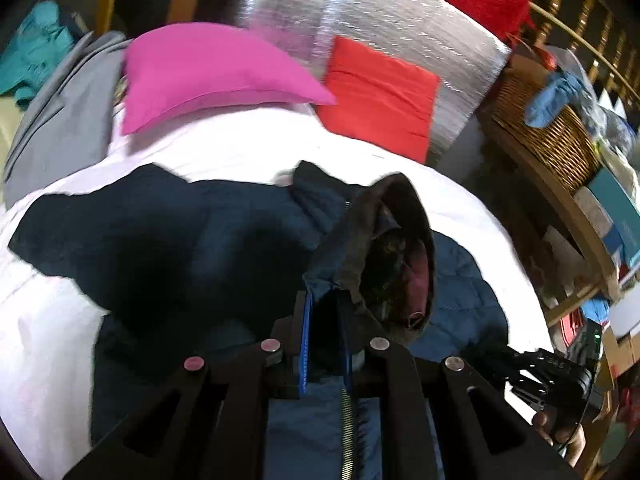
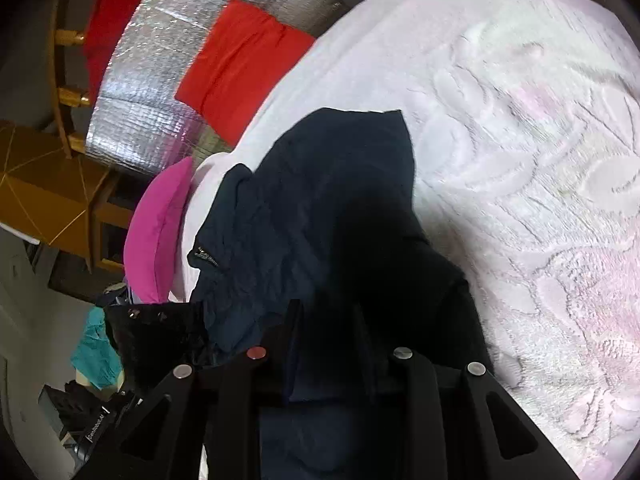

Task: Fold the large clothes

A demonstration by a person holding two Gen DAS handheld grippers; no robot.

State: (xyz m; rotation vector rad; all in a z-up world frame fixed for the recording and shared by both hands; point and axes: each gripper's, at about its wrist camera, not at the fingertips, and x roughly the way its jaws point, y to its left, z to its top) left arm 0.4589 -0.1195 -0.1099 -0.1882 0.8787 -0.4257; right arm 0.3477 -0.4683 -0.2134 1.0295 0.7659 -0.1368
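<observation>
A dark navy quilted jacket (image 1: 168, 240) lies spread on the white bedspread (image 1: 240, 148). My left gripper (image 1: 325, 300) is shut on the jacket's front edge beside its zipper, just below the dark-lined hood (image 1: 396, 248), and lifts that edge a little. In the right wrist view the same jacket (image 2: 312, 208) hangs and bunches in front of the camera over the white textured bedspread (image 2: 540, 160). My right gripper (image 2: 326, 312) is shut on a fold of the jacket; its fingertips are buried in dark cloth. The right gripper's body also shows at the lower right of the left wrist view (image 1: 560, 376).
A pink pillow (image 1: 208, 72) and a red pillow (image 1: 380, 96) lie at the head of the bed against a silver foil panel (image 1: 400, 12). A wicker basket (image 1: 548, 128) with blue cloth stands on shelving at right. A grey garment (image 1: 60, 112) and teal cloth (image 1: 36, 52) lie at left.
</observation>
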